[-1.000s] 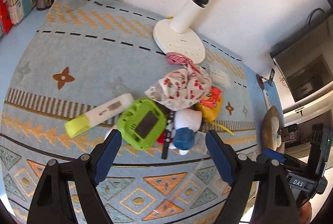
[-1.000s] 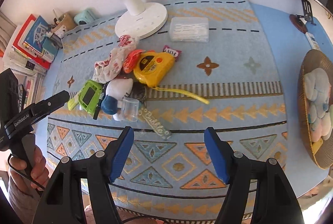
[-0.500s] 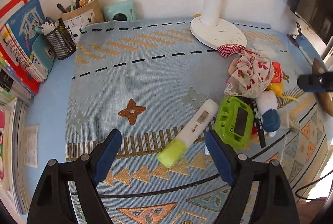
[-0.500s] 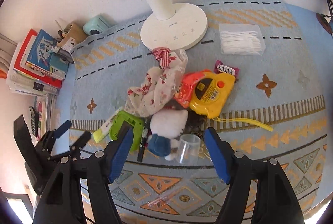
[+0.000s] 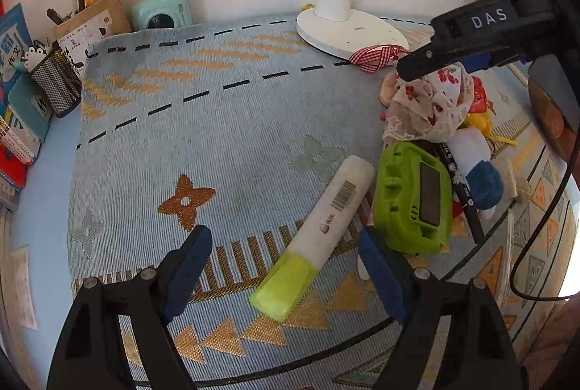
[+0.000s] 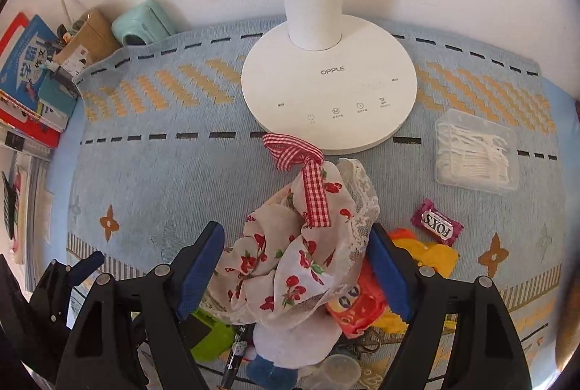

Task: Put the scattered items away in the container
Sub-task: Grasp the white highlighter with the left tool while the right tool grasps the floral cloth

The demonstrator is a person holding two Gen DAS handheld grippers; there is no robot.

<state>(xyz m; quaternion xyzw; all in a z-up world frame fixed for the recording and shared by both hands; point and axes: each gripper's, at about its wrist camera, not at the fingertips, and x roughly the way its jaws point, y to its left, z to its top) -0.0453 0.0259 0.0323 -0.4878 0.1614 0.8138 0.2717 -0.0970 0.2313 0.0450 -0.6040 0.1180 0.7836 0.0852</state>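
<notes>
The left gripper (image 5: 286, 268) hangs low over the patterned blue mat (image 5: 217, 121) with its blue-padded jaws wide apart and nothing between the pads; the yellow cap end of a white highlighter (image 5: 319, 234) lies on the mat in the gap, touching neither pad. The highlighter's barrel carries a barcode and a small logo too fine to read. Just beside it on the right sits a green gadget (image 5: 413, 201) with a dark screen, and a black pen (image 5: 460, 187) with small printed figures leans along its far edge.

The right gripper (image 6: 295, 266) is likewise spread open, its pads on either side of a bunched cherry-print cloth (image 6: 308, 263) tied with a red gingham ribbon (image 6: 308, 172); whether the pads touch the cloth cannot be told. In the left wrist view the right tool's arm reads "DAS". The cloth tops a pile with a white-and-blue plush (image 6: 290, 346), a red packet (image 6: 359, 303) and a yellow tape measure (image 6: 431, 255).

Further out lie a purple sweet wrapper (image 6: 436, 221) marked "FOXS", a clear box of floss picks (image 6: 475, 150), and a white lamp base (image 6: 330, 92) printed "OPPLE", with "MIN" and "MAX" at its edge.
</notes>
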